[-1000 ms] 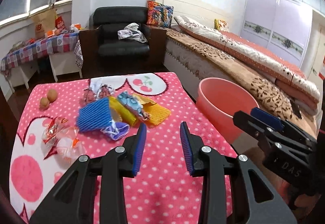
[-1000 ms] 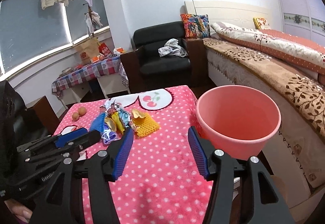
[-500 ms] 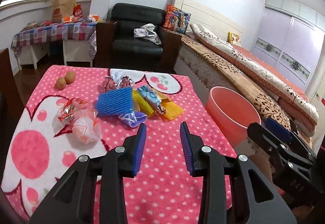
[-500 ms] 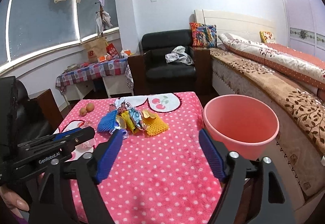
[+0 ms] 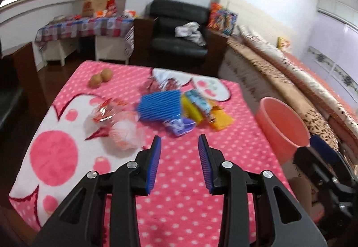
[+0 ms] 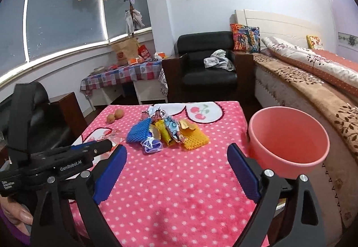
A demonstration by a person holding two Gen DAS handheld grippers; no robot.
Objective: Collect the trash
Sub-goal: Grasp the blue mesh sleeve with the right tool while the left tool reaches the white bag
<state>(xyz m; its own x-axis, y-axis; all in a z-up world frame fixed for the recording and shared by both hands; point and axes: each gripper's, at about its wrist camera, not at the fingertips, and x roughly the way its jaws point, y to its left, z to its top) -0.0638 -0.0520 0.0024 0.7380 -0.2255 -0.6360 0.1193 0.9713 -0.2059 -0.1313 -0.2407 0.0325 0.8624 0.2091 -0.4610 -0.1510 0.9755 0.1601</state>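
A heap of trash lies mid-table on the pink dotted cloth (image 5: pixel 179 202): a blue foam net (image 5: pixel 160 107) (image 6: pixel 138 131), a yellow foam net (image 5: pixel 221 120) (image 6: pixel 194 137), a purple-white wrapper (image 5: pixel 179 127) (image 6: pixel 152 146) and crumpled clear wrappers (image 5: pixel 116 126). A pink bucket (image 5: pixel 277 141) (image 6: pixel 279 168) stands off the table's right edge. My left gripper (image 5: pixel 179 138) hovers open just short of the heap, with nothing between its fingers. My right gripper (image 6: pixel 176 148) hangs over the near cloth; its jaws are opening wide and hold nothing.
Two round brown fruits (image 5: pixel 100 77) (image 6: pixel 115 116) rest at the table's far left. Beyond the table are a black armchair (image 6: pixel 208 72) and a side table with a checked cloth (image 6: pixel 125 74). A bed (image 6: pixel 313 72) runs along the right, behind the bucket.
The right gripper's jaws have spread much wider. The left gripper has shifted and rolled, so the heap and clear wrappers sit closer before it; its jaw gap is unchanged.
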